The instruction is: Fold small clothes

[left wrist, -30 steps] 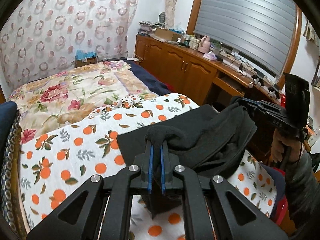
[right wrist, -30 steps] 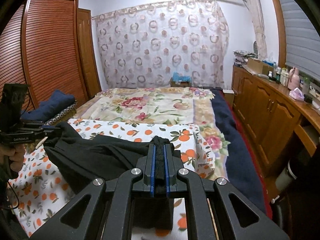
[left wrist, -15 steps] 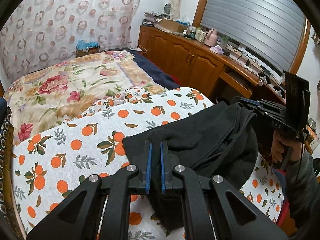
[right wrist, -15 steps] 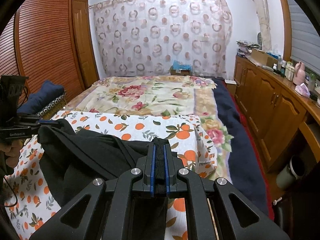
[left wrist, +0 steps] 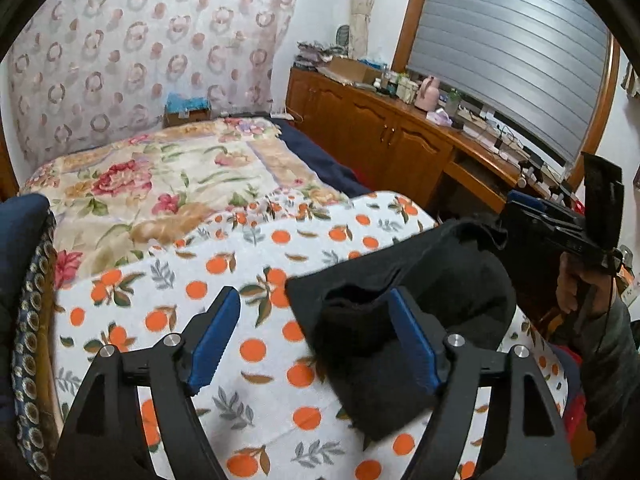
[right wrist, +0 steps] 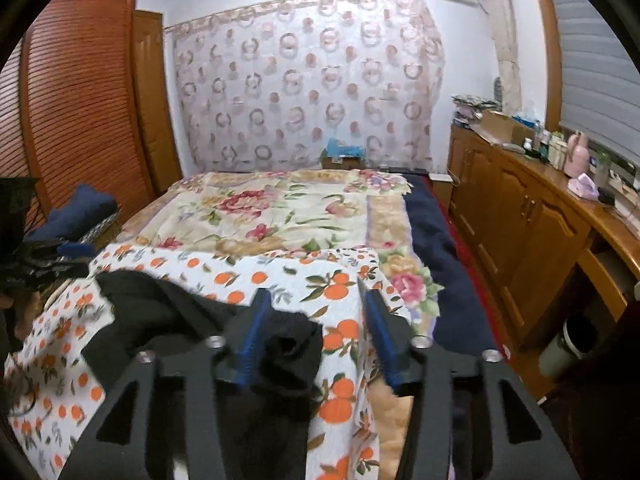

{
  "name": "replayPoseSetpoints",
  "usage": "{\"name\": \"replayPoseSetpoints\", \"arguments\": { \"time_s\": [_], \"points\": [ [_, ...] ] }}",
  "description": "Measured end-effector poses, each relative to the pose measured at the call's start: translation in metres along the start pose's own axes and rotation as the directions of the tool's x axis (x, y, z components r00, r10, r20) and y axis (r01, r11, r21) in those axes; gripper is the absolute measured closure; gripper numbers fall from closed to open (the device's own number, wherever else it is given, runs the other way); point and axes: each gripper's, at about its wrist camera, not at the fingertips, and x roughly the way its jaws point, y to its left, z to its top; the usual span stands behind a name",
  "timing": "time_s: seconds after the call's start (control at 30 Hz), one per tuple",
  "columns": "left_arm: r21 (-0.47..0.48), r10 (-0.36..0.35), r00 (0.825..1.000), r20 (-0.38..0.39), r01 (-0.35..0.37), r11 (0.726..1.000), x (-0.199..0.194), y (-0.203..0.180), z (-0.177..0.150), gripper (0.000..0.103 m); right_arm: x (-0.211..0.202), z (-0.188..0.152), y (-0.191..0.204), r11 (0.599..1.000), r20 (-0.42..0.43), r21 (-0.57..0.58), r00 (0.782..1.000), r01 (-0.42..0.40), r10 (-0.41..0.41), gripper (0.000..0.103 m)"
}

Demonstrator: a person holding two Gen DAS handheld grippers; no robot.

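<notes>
A black garment [left wrist: 432, 272] lies bunched on the orange-print sheet [left wrist: 248, 264]. In the left wrist view my left gripper [left wrist: 314, 332] has its jaws opening wide. A fold of the garment sits between them and leans only on the right pad [left wrist: 412, 340]. At the garment's far corner, a hand holds my right gripper [left wrist: 516, 216]. In the right wrist view the right gripper [right wrist: 316, 336] is opening too. A black fold [right wrist: 288, 352] rests beside its left pad [right wrist: 252, 340], not pinched. The left gripper [right wrist: 76, 258] shows blurred at the left edge.
A floral quilt [left wrist: 168, 176] covers the far half of the bed. A navy folded blanket [right wrist: 76, 208] lies at the bed's left side. Wooden cabinets [right wrist: 532, 224] with clutter on top run along the right. A slatted wardrobe [right wrist: 80, 112] stands at the left.
Both grippers were shut on corners of the black garment and now stand open. The cloth has slipped from the pads and slumped onto the sheet. The right wrist view has risen a little.
</notes>
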Motion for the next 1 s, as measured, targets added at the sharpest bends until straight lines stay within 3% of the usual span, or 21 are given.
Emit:
{"name": "replayPoseSetpoints", "arguments": {
  "time_s": [0.27, 0.43, 0.5, 0.6, 0.67, 0.77, 0.87, 0.93, 1.0],
  "points": [
    [0.052, -0.022, 0.994, -0.103, 0.027, 0.998, 0.04, -0.012, -0.008, 0.025, -0.004, -0.025, 0.011, 0.995, -0.114, -0.086, 0.993, -0.053, 0.043, 0.043],
    [0.066, -0.037, 0.991, -0.129, 0.046, 0.997, 0.062, -0.018, 0.005, 0.025, 0.014, -0.008, 0.003, 0.991, -0.139, -0.097, 0.988, -0.088, 0.074, 0.046],
    [0.067, -0.038, 0.991, -0.128, 0.047, 0.997, 0.066, -0.019, 0.01, 0.025, 0.021, 0.005, -0.004, 0.988, -0.136, -0.086, 0.984, -0.127, 0.114, 0.086],
    [0.068, -0.022, 0.993, -0.119, 0.03, 0.997, 0.071, -0.017, 0.015, 0.025, 0.028, 0.016, -0.012, 0.983, -0.12, -0.071, 0.98, -0.167, 0.158, 0.093],
    [0.062, -0.006, 0.993, -0.115, 0.013, 0.998, 0.074, -0.014, 0.017, 0.025, 0.031, 0.021, -0.017, 0.985, -0.101, -0.068, 0.983, -0.161, 0.154, 0.093],
    [0.066, 0.099, 0.99, -0.104, -0.093, 0.994, 0.078, -0.007, 0.016, 0.025, 0.044, 0.022, -0.03, 0.998, -0.122, -0.031, 0.992, -0.049, 0.045, 0.093],
    [0.05, 0.149, 0.982, -0.115, -0.144, 0.988, 0.083, 0.005, 0.015, 0.025, 0.049, 0.023, -0.038, 1.0, -0.155, 0.006, 0.988, -0.007, 0.008, 0.093],
    [0.034, 0.155, 0.98, -0.124, -0.152, 0.988, 0.086, 0.012, 0.014, 0.025, 0.045, 0.021, -0.04, 1.0, -0.161, 0.005, 0.987, -0.007, 0.008, 0.083],
    [0.014, 0.141, 0.982, -0.128, -0.141, 0.99, 0.086, 0.017, 0.014, 0.025, 0.04, 0.023, -0.04, 1.0, -0.161, -0.001, 0.987, 0.022, -0.022, 0.06]
  ]
}}
